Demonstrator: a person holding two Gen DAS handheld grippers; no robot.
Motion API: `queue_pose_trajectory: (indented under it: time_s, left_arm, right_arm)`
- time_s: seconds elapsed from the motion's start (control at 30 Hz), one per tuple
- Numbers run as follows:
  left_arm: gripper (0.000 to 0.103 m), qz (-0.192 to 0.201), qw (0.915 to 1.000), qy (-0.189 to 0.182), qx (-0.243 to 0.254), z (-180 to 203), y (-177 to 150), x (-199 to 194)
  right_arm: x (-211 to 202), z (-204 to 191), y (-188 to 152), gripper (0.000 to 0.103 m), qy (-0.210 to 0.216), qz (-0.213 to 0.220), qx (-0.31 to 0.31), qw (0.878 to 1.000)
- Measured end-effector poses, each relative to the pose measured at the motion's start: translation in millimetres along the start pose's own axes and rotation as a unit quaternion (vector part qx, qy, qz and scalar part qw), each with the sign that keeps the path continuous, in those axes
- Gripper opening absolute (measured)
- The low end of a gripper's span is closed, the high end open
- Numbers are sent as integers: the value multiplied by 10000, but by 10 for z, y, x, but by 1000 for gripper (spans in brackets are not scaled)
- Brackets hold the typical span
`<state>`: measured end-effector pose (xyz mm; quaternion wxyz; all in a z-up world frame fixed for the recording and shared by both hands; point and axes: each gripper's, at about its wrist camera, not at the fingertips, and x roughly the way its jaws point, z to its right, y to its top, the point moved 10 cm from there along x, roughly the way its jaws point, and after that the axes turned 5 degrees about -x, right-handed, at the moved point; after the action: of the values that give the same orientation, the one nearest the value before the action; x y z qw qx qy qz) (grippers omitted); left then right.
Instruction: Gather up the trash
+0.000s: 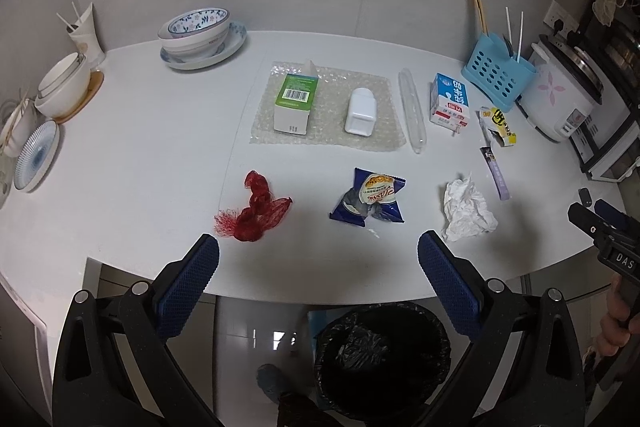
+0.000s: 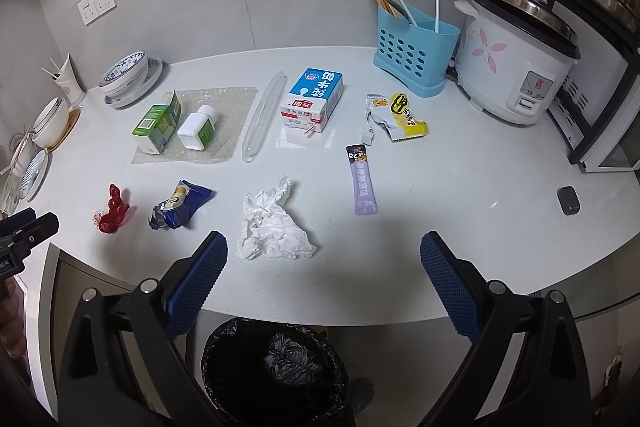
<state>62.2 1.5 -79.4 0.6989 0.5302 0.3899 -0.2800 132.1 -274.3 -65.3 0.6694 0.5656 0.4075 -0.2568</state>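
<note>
On the white counter lie a red mesh net (image 1: 256, 211) (image 2: 114, 213), a blue snack wrapper (image 1: 370, 199) (image 2: 180, 211), a crumpled white tissue (image 1: 466, 211) (image 2: 272, 227), a purple sachet (image 1: 496, 173) (image 2: 362, 185), a yellow torn wrapper (image 1: 498, 127) (image 2: 398, 117), a milk carton (image 1: 450, 103) (image 2: 314, 99), a green box (image 1: 296, 99) (image 2: 158, 125) and a white bottle (image 1: 361, 111) (image 2: 198, 131) on bubble wrap. My left gripper (image 1: 318, 253) is open and empty above the counter's front edge. My right gripper (image 2: 324, 247) is open and empty, near the tissue. A bin with a black bag (image 1: 380, 351) (image 2: 276, 367) stands below the counter.
Bowls and plates (image 1: 200, 35) stand at the back left. A blue utensil holder (image 2: 414, 53) and a rice cooker (image 2: 516, 59) stand at the back right. A clear plastic tube (image 2: 264, 117) lies beside the carton. A small dark object (image 2: 568, 200) lies at the right.
</note>
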Motion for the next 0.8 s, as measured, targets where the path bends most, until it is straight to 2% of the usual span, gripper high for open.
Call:
queue_pose_trajectory:
  time_s: [0.8]
  left_arm:
    - [97, -70, 10000, 43, 31, -57, -49, 62]
  right_arm:
    - [-41, 27, -8, 93, -3, -9, 61, 10000]
